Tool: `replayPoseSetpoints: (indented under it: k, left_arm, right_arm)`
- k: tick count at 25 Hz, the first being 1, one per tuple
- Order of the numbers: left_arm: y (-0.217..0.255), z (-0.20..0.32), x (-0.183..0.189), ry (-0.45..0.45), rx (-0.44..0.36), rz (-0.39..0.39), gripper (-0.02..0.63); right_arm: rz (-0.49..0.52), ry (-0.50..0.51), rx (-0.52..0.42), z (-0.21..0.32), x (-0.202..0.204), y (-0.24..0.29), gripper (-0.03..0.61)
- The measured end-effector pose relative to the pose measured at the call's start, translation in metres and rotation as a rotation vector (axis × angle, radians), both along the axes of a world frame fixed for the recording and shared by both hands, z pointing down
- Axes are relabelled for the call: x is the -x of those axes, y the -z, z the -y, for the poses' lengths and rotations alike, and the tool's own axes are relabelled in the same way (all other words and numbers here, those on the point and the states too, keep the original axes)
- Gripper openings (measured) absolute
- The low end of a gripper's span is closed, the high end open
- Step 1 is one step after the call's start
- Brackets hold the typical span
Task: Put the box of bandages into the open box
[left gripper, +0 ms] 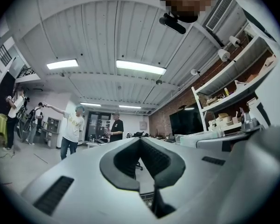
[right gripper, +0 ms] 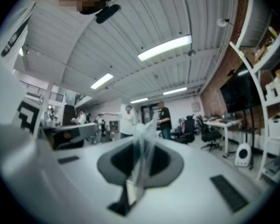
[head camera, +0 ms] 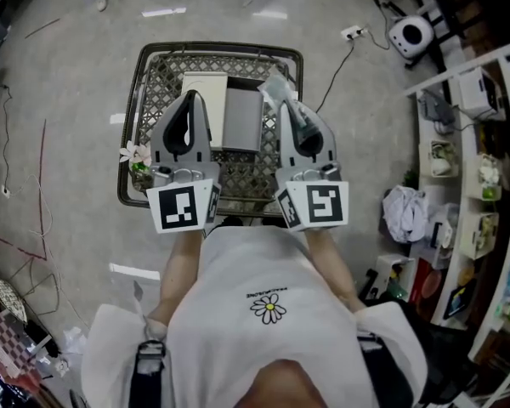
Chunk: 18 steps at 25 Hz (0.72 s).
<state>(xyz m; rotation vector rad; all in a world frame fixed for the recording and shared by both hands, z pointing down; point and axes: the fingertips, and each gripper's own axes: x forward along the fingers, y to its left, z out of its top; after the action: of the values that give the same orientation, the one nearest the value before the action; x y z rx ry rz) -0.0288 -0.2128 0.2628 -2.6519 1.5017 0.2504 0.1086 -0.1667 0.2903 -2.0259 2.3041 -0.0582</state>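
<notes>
Grey concrete floor fills the upper left of the head view, crossed by thin cables. Shelves packed with small goods run down the right edge. A wire-mesh cart stands at the upper centre. In it a white box and a grey box lie flat, side by side. I cannot tell which of them is the bandage box and which the open box. A small white flower sits at the cart's lower left corner. The gripper views show a ribbed white ceiling with strip lights, a brick wall and several people standing far off.

Both arms reach forward from the person's white shirt, side by side over the near half of the cart, and the marker cubes face the camera. The left gripper lies over the white box with its jaws clenched and nothing between them. The right gripper is just right of the grey box, its jaws clenched on a thin piece of clear plastic that sticks out past the tips.
</notes>
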Motion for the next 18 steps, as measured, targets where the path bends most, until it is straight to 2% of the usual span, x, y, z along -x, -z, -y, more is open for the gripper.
replayPoseSetpoints:
  k: [5,8,10,13,15,18]
  left_arm:
    - [-0.008,0.006,-0.004,0.021,0.012,0.002,0.020]
    - [-0.009,0.012,-0.004,0.028,0.008,0.020,0.020]
    - [-0.012,0.017,0.000,0.043,0.013,0.033,0.020]
    - [-0.024,0.020,0.008,0.085,0.072,0.049,0.020]
    - [-0.023,0.023,0.012,0.095,0.066,0.042,0.020]
    - [-0.028,0.027,0.013,0.083,0.076,0.078,0.020]
  right_arm:
    - [0.000,0.043,0.023,0.008,-0.002,-0.009,0.043]
    - [-0.046,0.051,0.073,0.026,0.000,-0.025,0.043]
    - [-0.120,0.064,0.122,0.042,0.003,-0.043,0.043]
    - [-0.259,0.097,0.206,0.063,0.009,-0.076,0.043]
    - [-0.324,0.123,0.235,0.077,0.015,-0.094,0.043]
    - [-0.442,0.145,0.279,0.098,0.019,-0.127,0.043]
